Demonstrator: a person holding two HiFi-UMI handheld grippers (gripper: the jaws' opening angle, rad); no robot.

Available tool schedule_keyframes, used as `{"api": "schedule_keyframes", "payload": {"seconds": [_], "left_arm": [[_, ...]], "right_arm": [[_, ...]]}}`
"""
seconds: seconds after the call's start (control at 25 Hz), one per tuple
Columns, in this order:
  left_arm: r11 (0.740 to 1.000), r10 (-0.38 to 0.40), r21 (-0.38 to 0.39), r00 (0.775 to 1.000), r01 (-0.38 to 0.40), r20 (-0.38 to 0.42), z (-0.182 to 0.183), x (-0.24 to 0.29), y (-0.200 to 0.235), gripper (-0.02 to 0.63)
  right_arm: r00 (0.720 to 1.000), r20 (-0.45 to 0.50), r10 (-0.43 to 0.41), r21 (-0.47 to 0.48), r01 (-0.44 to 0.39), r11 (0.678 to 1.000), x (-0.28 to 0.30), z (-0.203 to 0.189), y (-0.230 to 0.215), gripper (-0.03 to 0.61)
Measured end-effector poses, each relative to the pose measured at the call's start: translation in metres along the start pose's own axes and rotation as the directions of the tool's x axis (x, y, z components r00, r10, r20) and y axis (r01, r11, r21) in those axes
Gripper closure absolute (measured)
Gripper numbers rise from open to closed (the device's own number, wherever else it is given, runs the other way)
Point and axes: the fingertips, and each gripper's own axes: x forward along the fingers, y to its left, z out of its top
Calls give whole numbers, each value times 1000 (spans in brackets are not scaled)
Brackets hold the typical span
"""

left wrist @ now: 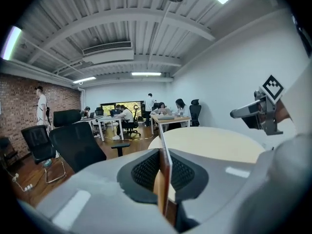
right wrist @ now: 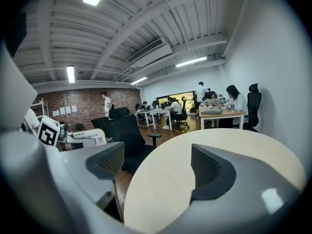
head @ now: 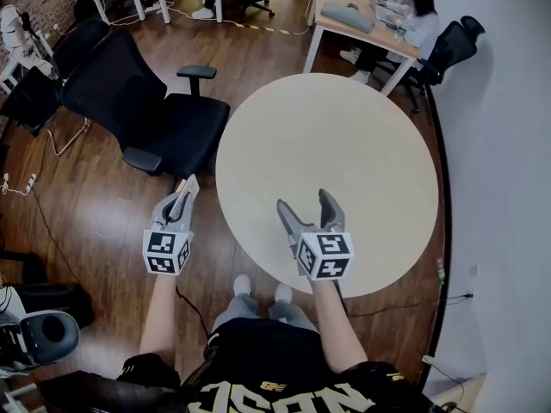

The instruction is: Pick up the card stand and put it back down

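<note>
The card stand [head: 188, 185] is a thin pale plate with a wooden strip, seen edge-on [left wrist: 165, 177] in the left gripper view. My left gripper [head: 180, 200] is shut on it, held in the air left of the round table [head: 344, 144], above the wooden floor. The stand sticks out past the fingertips. My right gripper [head: 305, 201] stands open over the table's near left part, with nothing between its fingers [right wrist: 210, 172]. The left gripper view also catches the right gripper [left wrist: 258, 112] at its right side.
A black office chair [head: 146, 110] stands close to the table's left edge, just beyond my left gripper. Desks with seated people [head: 405, 15] fill the back of the room. A white wall runs along the right of the table.
</note>
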Motion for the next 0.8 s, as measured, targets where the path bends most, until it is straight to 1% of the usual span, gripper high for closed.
{"api": "schedule_keyframes", "payload": {"seconds": [0.08,0.24,0.36,0.44,0.52,0.6,0.68,0.8], "left_arm": [[999,-20,34,999,21,-38,-12,4,8,595],[995,-81,55,993,86,-88,-34,15,15,595],[985,-159,53,980,167,-119,-46,29,14,597],[973,-217,52,966,226,-140,-52,41,13,597],[955,-279,53,946,291,-168,-58,52,9,597],[928,-355,55,917,370,-182,-61,62,3,595],[888,-442,53,881,457,-170,-59,73,-2,595],[822,-559,33,817,568,-143,-58,92,-8,594]], "right_arm": [[1000,-11,-3,14,4,1000,3,-7,-1,144],[1000,-14,9,35,-8,999,6,-17,-1,163],[999,-29,16,37,-15,999,10,-28,-3,164],[999,-34,15,35,-14,999,11,-37,-5,164],[999,-29,12,22,-11,1000,12,-46,-8,164],[1000,-27,6,17,-5,1000,13,-54,-9,164],[1000,-28,-3,23,4,1000,17,-61,-8,164],[999,-35,-2,28,3,1000,29,-70,-2,164]]}}
